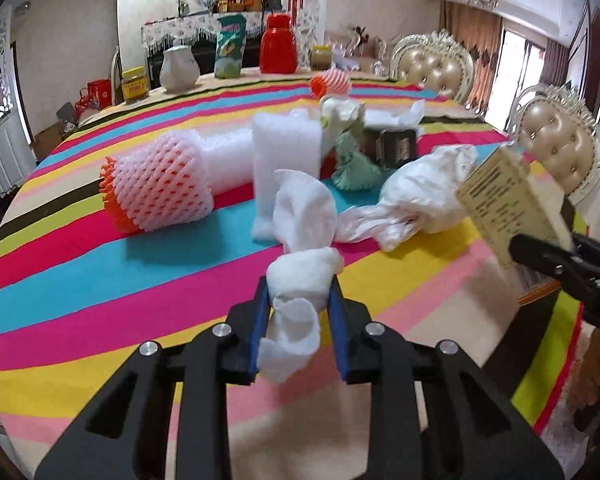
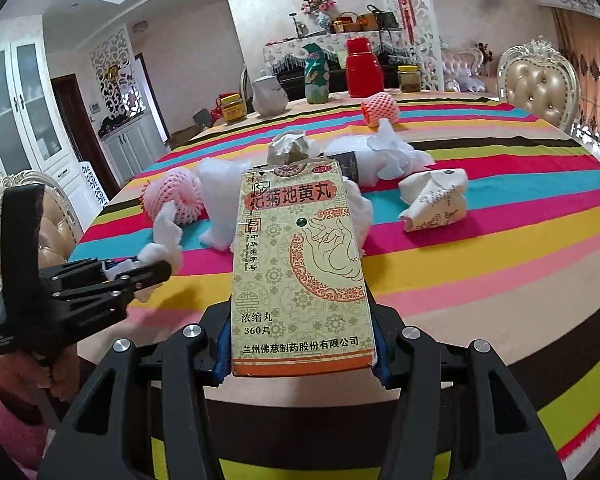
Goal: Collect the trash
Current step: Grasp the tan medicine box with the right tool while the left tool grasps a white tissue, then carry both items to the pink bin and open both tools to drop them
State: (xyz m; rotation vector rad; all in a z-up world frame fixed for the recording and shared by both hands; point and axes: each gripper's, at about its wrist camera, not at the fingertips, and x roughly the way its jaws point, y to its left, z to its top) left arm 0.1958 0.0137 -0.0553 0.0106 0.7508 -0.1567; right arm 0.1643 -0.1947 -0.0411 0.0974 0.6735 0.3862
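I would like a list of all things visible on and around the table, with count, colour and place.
foam strip: one, white, held in left hand-held gripper
medicine box: one, yellow, held in right hand-held gripper
foam nets: two, white over orange, near left and far middle
plastic bag: one, white, table centre
crumpled paper: one, white, right side
red jug: one, far edge
white teapot: one, far left
jars: two, yellowish, far edge
chairs: several, beige, around the table
tablecloth: one, striped
left hand-held gripper: black
right hand-held gripper: black
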